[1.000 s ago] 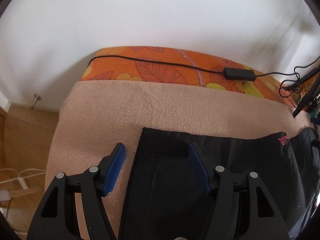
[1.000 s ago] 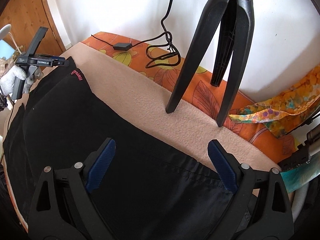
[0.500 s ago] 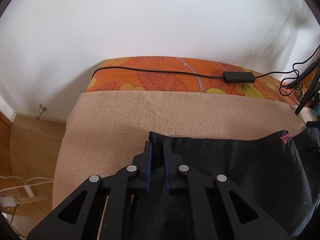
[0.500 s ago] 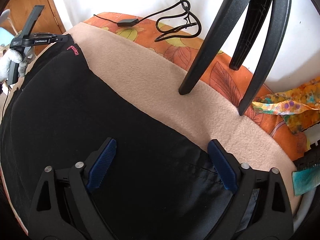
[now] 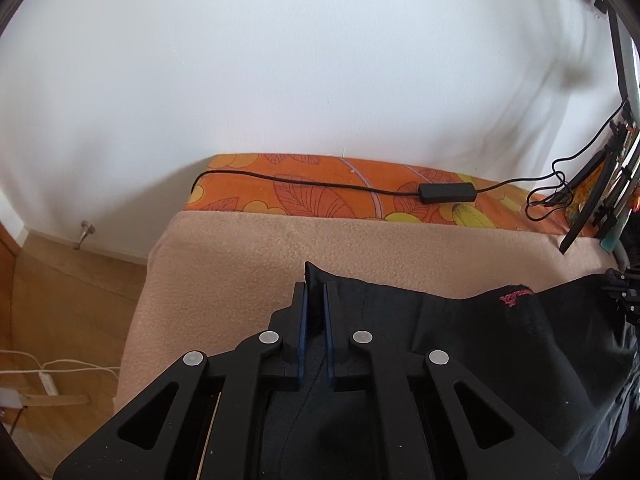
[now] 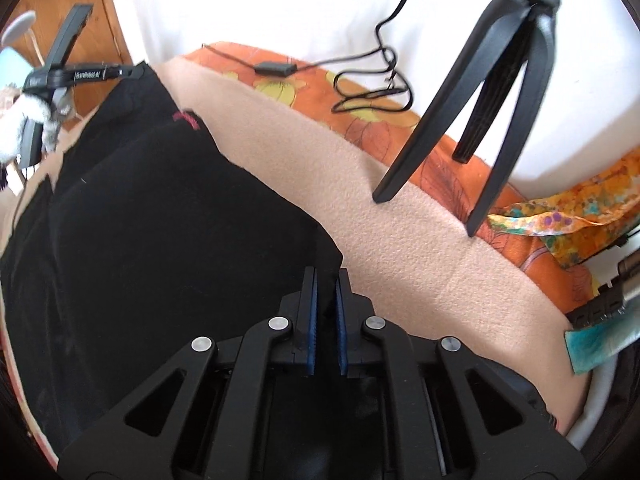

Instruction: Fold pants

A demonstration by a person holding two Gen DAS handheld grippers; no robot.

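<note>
Surface: a bed covered by a peach fleece blanket (image 5: 360,248), with an orange leaf-print sheet (image 5: 320,196) showing along its far edge, against the wall.
Room: white wall (image 5: 280,80) behind the bed; wooden floor (image 5: 60,300) to the left, with a white power strip (image 5: 48,382) and its white cords lying on it.
Task's thing: one pair of black fabric pants (image 6: 160,220) spread flat on the blanket, a small pink logo (image 5: 516,299) near its far edge; the far edge runs along bare blanket.
Left tongs (image 5: 314,320): closed on a corner of the pants at the left end, black cloth pinched between the blue pads and peaking up just past the tips.
Right tongs (image 6: 326,304): jaws have just been closing; now clamped on the far edge of the pants at the right end, cloth between the blue pads.
Hand: one white-gloved hand (image 6: 24,120) at the far left in the right wrist view, on the left tool's handle.
Cables: one black cable with an inline black box (image 5: 446,193) across the orange sheet, ending in a loose coil (image 6: 372,88).
Tripod: one black tripod (image 6: 492,100), three legs counted, two feet at the blanket's far edge.
Other cloth: one crumpled multicoloured fabric (image 6: 560,220) at the right, beside the tripod.
</note>
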